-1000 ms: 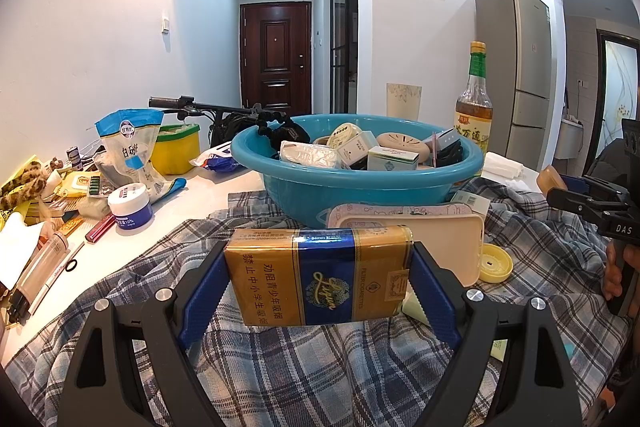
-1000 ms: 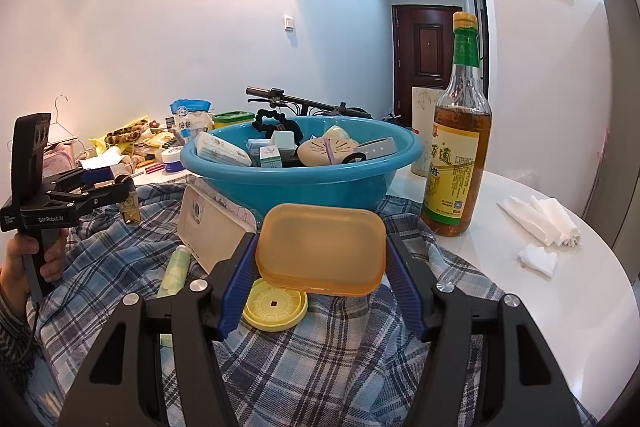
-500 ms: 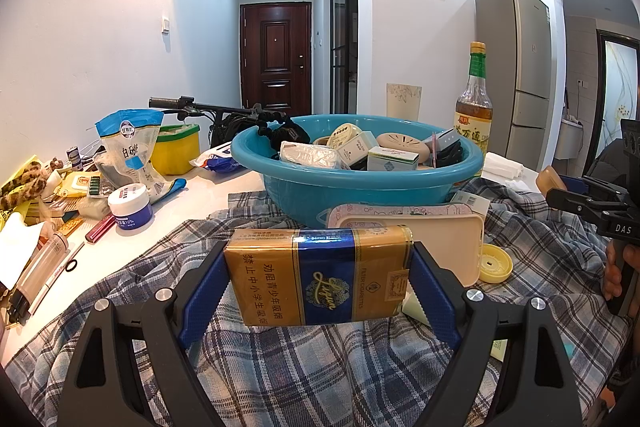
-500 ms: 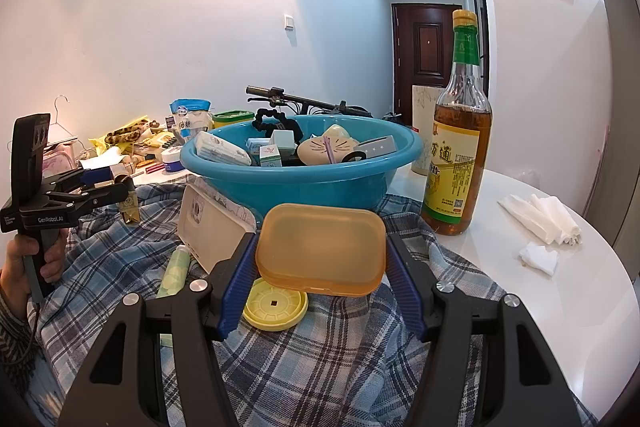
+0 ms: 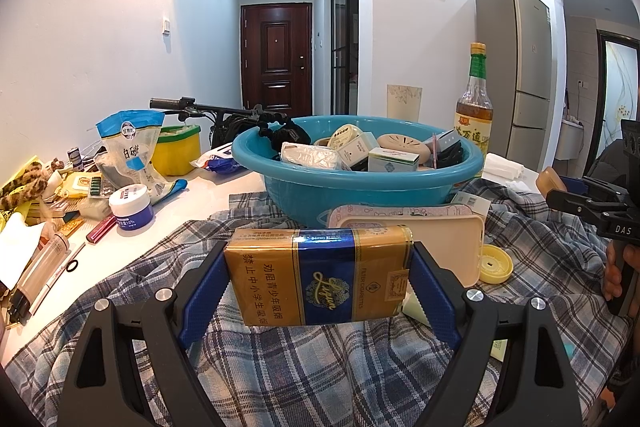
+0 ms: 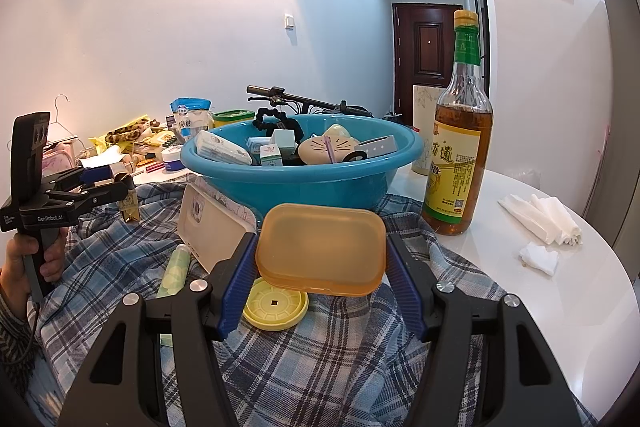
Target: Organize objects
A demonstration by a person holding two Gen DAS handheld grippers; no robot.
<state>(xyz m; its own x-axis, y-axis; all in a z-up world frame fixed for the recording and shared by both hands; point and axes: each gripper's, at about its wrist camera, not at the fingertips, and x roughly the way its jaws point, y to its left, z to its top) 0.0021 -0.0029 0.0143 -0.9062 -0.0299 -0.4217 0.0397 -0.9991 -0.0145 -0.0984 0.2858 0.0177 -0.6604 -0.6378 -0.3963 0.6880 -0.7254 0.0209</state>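
At the lower centre of each view, the left tool (image 5: 318, 277) grips a cigarette pack (image 5: 318, 277) and the right tool (image 6: 320, 251) grips an orange lid (image 6: 320, 251), so each should probably rise above the blue basin (image 6: 392, 163) rim before letting go.

From my left wrist view, the basin (image 5: 360, 183) sat far ahead on the checked cloth (image 5: 304, 367), crowded with small boxes. A phone case (image 5: 436, 239) leaned against its near wall, with a round lid (image 5: 495, 263) lying to the case's right. The bottle (image 5: 474, 115) stood behind the basin to the right. Left of the basin, on the table (image 5: 208, 195), lay a jar (image 5: 131, 207), a pouch (image 5: 132, 151) and a tub (image 5: 176, 151) behind them. From my right wrist view, tissues (image 6: 544, 215) lay right of the bottle.
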